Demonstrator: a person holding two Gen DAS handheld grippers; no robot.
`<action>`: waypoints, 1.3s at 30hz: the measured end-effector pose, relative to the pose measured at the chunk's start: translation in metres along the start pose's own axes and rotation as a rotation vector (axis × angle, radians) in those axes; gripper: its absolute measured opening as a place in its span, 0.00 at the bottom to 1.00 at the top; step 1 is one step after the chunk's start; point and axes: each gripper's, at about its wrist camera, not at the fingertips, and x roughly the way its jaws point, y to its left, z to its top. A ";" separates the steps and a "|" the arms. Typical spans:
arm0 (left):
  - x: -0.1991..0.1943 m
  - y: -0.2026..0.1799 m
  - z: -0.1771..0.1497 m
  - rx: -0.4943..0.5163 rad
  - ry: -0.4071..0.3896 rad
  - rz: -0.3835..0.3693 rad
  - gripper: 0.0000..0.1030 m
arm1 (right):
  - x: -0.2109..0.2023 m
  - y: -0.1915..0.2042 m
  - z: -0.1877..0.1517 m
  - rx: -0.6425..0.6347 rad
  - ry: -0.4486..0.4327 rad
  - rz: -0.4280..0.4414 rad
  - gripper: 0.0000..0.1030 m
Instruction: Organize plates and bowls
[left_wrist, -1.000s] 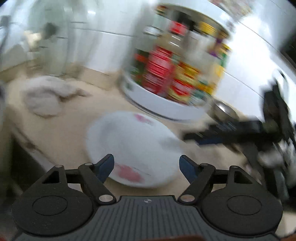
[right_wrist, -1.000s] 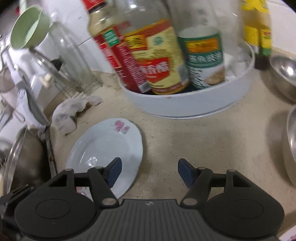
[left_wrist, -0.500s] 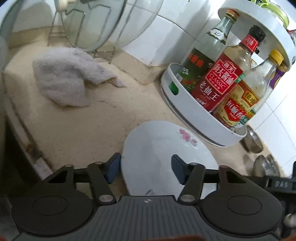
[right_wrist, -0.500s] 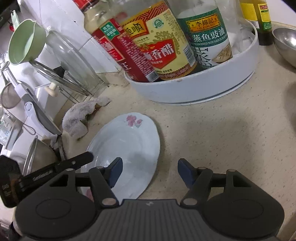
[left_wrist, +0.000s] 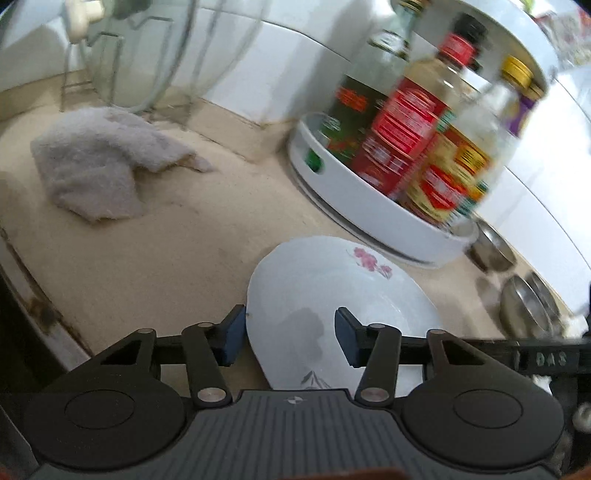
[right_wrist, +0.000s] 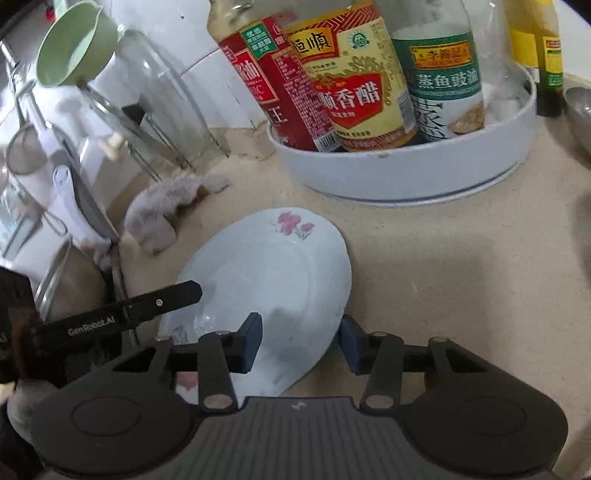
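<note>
A white plate with pink flowers lies on the beige counter. My left gripper straddles its left rim: one pad sits just outside the edge, the other hangs over the plate's inside. Its jaws are closing and do not press on the plate. My right gripper straddles the opposite rim, with one pad over the plate and one outside it. Those jaws are closing too, with no pressure visible. The left gripper's finger reaches over the plate in the right wrist view.
A white turntable tray full of sauce bottles stands just behind the plate. A grey cloth and glass lids in a wire rack are at the left. Steel bowls sit at the right. The counter edge runs along the left.
The left gripper came in over the plate's left rim and both pairs of jaws narrowed. The right gripper's pads now bracket the plate's right rim.
</note>
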 end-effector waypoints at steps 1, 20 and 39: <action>-0.001 -0.001 -0.003 0.004 0.011 -0.022 0.57 | -0.004 -0.004 -0.002 0.010 0.002 -0.008 0.43; 0.006 -0.016 -0.019 0.087 -0.071 -0.030 0.58 | -0.025 -0.026 -0.024 0.165 -0.103 0.002 0.46; 0.012 -0.042 -0.015 0.146 -0.068 -0.092 0.57 | -0.054 -0.036 -0.035 0.289 -0.159 -0.070 0.45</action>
